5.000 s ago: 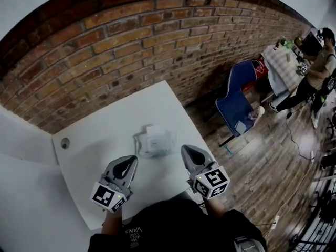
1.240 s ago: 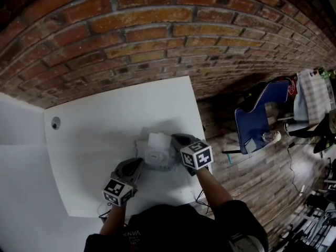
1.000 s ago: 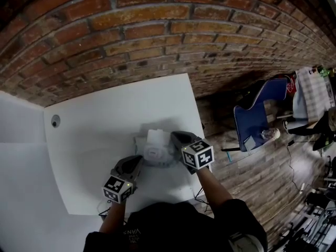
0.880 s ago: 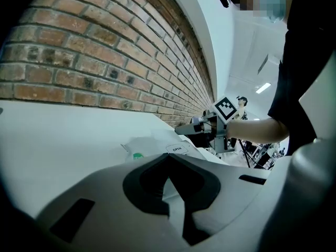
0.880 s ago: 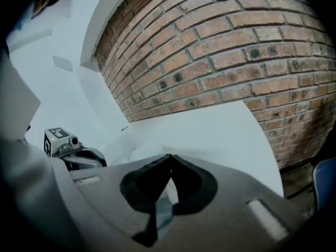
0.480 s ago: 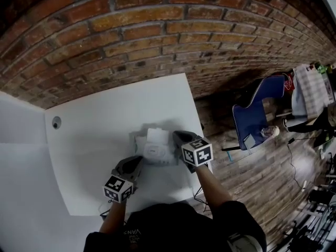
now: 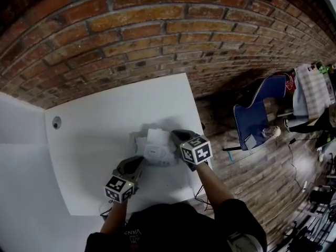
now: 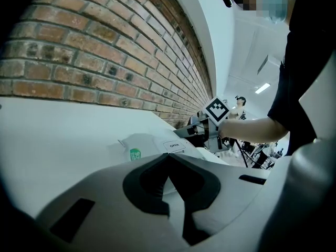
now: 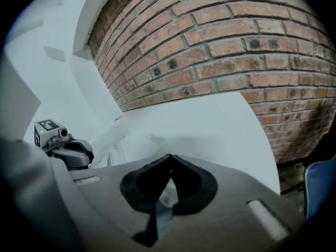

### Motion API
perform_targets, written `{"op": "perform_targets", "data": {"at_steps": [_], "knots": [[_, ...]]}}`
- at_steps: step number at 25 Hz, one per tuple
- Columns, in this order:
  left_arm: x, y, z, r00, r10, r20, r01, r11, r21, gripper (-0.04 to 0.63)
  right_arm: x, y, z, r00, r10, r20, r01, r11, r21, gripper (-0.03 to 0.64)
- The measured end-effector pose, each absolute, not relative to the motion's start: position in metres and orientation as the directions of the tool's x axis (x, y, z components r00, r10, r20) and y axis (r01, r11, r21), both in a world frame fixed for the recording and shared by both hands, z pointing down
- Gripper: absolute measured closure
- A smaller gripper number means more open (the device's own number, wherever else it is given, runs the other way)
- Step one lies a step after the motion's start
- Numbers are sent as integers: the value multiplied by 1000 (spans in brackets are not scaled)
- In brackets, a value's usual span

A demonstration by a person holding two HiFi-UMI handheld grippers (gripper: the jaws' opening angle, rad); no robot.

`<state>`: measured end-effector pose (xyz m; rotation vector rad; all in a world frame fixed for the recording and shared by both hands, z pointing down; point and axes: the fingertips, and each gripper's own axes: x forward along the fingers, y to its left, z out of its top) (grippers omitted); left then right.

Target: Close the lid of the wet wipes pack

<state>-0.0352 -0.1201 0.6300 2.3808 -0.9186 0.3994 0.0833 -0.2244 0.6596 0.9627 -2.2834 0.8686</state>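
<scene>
The wet wipes pack (image 7: 152, 150) lies on the white table (image 7: 105, 119), pale and crinkled. A white square lid flap (image 7: 156, 137) shows at its far side, beyond an oval ring (image 7: 153, 152). My right gripper (image 7: 176, 136) is shut, and its tips are at the pack's right edge beside the flap. My left gripper (image 7: 136, 163) is also shut, just short of the pack's near left corner. In the left gripper view the pack (image 8: 144, 145) carries an "OPEN" label (image 8: 174, 146), with the right gripper (image 8: 210, 130) behind it. The right gripper view shows the pack (image 9: 128, 143) under its shut jaws.
A brick wall (image 7: 157, 30) runs along the table's far edge. A small round fitting (image 7: 56, 122) sits at the table's far left corner. Right of the table are a wooden floor, a blue chair (image 7: 257, 114) and a person further off.
Since five seconds ago both grippers have moved forward to the pack. Over the last second the right gripper has shifted only slightly at the pack's right edge, and the left has hardly moved.
</scene>
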Motion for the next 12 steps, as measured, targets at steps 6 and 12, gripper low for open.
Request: {"op": "perform_targets", "data": {"at_steps": [6,12], "knots": [[-37,-121,631,717,-526,458,-693,-604,392,595,76,-227,664,-630,-404,664,-741,567,-359,618],[-39,-122,630,722,-523,453,-689,-605,400,595,74,-228,658,-644,-409,646,-735,565,-374,618]]}}
